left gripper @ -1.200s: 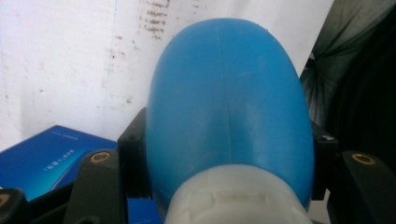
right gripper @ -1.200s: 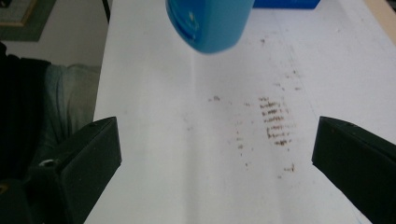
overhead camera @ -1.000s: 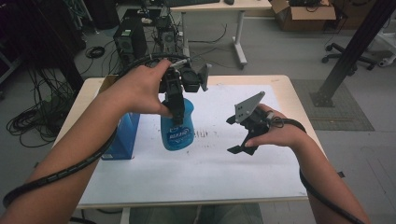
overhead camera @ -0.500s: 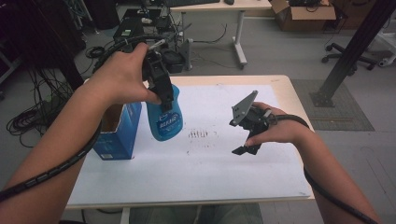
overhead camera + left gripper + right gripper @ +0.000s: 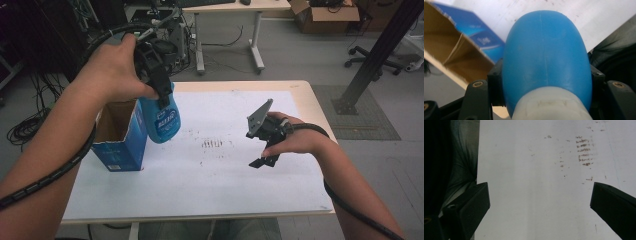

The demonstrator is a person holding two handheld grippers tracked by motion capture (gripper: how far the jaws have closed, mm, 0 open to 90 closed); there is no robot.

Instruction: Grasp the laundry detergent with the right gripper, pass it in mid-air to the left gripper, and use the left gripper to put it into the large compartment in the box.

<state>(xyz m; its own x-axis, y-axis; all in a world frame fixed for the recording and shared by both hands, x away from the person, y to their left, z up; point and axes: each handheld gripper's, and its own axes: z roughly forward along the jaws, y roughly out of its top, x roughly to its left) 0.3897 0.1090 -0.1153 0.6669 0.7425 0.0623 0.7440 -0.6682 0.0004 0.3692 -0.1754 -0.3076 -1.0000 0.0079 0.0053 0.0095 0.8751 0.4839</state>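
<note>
Blue spray bottle [image 5: 163,116] hangs neck-up in my left gripper [image 5: 156,75], jaws clamped on it — just right of the open carton [image 5: 119,136]. My right gripper [image 5: 266,137] hovers spread, empty.

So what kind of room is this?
Probably a lab or workshop: a plain table under a white sheet, tangled cables on the floor, a cardboard box and an office chair behind.

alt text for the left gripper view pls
A blue bottle with a white neck is clamped between the left gripper's black jaws. Beyond it, an open blue cardboard box stands on the white table.
</note>
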